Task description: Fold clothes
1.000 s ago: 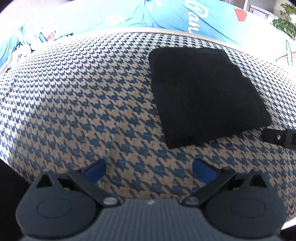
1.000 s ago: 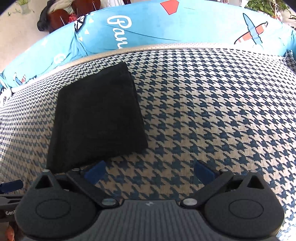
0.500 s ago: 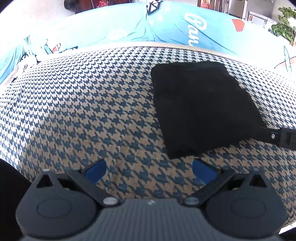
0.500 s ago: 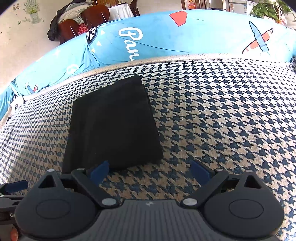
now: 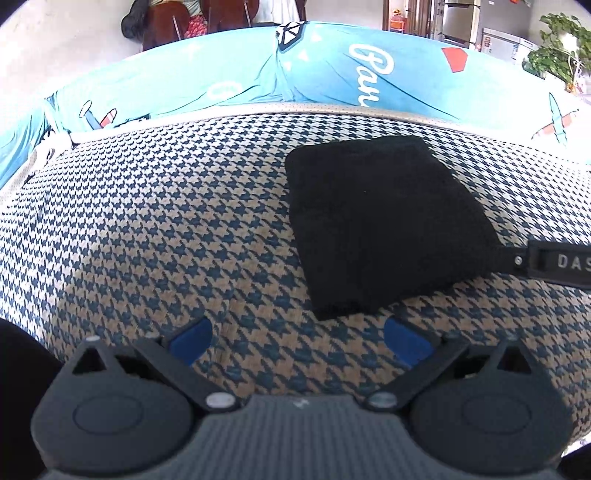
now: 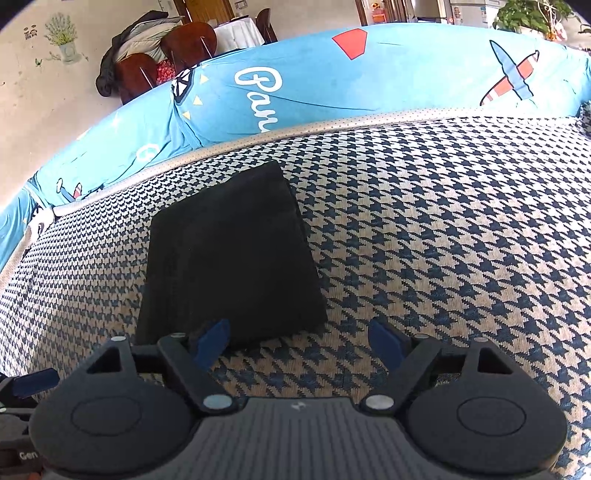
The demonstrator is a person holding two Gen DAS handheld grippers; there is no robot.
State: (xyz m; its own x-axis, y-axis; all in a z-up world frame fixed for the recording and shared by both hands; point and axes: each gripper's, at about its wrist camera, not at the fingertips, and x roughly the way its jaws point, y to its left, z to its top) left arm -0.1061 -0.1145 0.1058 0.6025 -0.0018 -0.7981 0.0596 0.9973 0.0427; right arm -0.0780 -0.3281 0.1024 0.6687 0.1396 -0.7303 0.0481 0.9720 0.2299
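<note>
**Black garment lies folded, both tongs spread and empty**

In my left wrist view the left tongs [image 5: 297, 341] sit at the bottom of the frame with their blue-padded fingers [image 5: 190, 339] set wide apart — nothing between them but the houndstooth cover [image 5: 147, 240] below. The folded black garment [image 5: 384, 229] lies right of centre, a compact rectangle flat on that cover, its near corner just above and between my finger pads but not touching them. At the right edge of the frame a dark part of the other tool [image 5: 557, 262] pokes in, overlapping the garment's right side; I cannot tell whether it touches the cloth.

In my right wrist view the right tongs [image 6: 299, 345] are likewise spread, holding nothing. Here the black garment [image 6: 229, 254] sits left of centre, and the left blue finger [image 6: 212, 341] overlaps its near edge in the picture; whether the pad rests on the fabric I cannot tell. The right finger is over bare houndstooth [image 6: 443, 240]. At the lower left corner a blue finger tip of the left tool [image 6: 35, 382] shows.

Across the top of both views runs a turquoise sheet [image 6: 369, 85] with white script, a red shape and an aeroplane print — behind it, upper left, brown chairs [image 6: 166, 55] with clothing draped over them, and a green plant [image 6: 528, 14] in the upper right.
</note>
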